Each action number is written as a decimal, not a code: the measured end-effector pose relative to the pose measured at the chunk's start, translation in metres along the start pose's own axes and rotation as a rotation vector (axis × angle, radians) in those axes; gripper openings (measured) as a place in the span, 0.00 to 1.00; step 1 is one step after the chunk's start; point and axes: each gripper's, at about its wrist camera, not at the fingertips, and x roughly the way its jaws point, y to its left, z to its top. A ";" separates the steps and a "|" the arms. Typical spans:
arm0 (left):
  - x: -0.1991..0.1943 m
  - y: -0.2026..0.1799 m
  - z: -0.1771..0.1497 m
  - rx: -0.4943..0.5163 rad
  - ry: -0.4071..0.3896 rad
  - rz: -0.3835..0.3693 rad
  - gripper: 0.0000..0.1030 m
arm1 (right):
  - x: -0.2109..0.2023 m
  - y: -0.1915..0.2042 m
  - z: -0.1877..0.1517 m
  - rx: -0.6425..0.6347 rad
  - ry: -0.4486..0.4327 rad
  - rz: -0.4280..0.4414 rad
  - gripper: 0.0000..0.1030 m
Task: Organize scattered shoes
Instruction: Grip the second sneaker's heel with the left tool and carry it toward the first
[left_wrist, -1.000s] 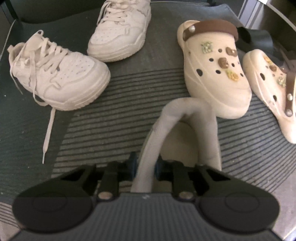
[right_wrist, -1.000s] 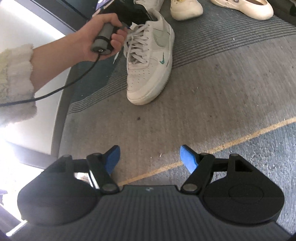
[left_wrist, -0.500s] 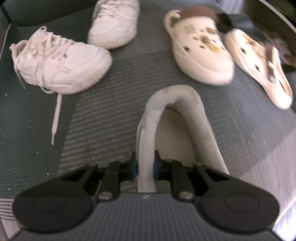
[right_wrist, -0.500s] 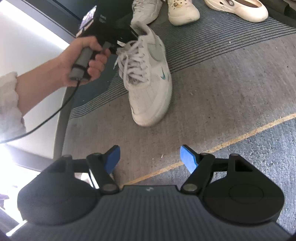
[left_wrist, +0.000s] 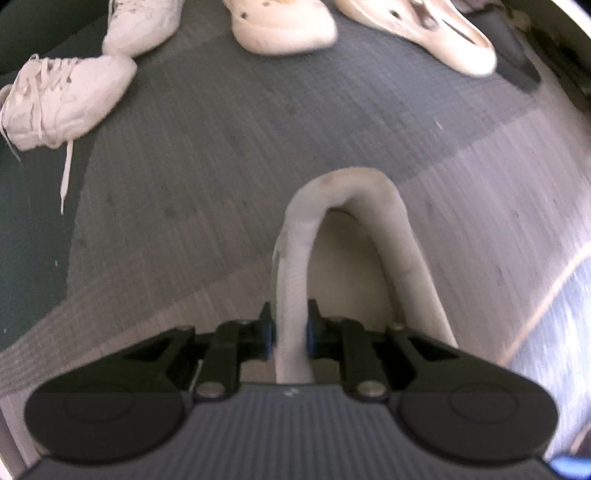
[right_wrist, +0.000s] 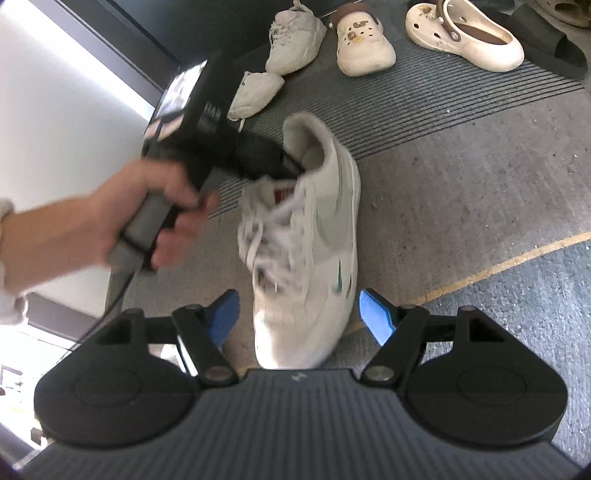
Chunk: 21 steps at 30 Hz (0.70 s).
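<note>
Sneaker (right_wrist: 306, 258) collar pinched in left gripper (left_wrist: 290, 332); toe between spread, empty right gripper (right_wrist: 298, 317) fingers, untouched.

My left gripper (left_wrist: 290, 334), clamped on the collar of the white sneaker (right_wrist: 306, 258), carries it away from the two cream clogs (left_wrist: 284, 29) and the pair of white sneakers (left_wrist: 66, 99), which now sit far ahead of its fingers. The carried sneaker now hangs just ahead of my right gripper (right_wrist: 298, 314), toe between its open fingers.
</note>
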 end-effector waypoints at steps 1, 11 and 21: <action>-0.004 -0.005 -0.012 0.003 -0.006 0.001 0.17 | -0.001 0.001 -0.002 -0.010 0.004 -0.004 0.72; -0.025 -0.041 -0.080 0.015 -0.007 -0.010 0.17 | -0.026 0.001 -0.040 -0.132 0.068 -0.103 0.72; -0.044 -0.086 -0.150 0.057 0.038 -0.056 0.17 | -0.048 -0.015 -0.076 -0.105 0.085 -0.124 0.72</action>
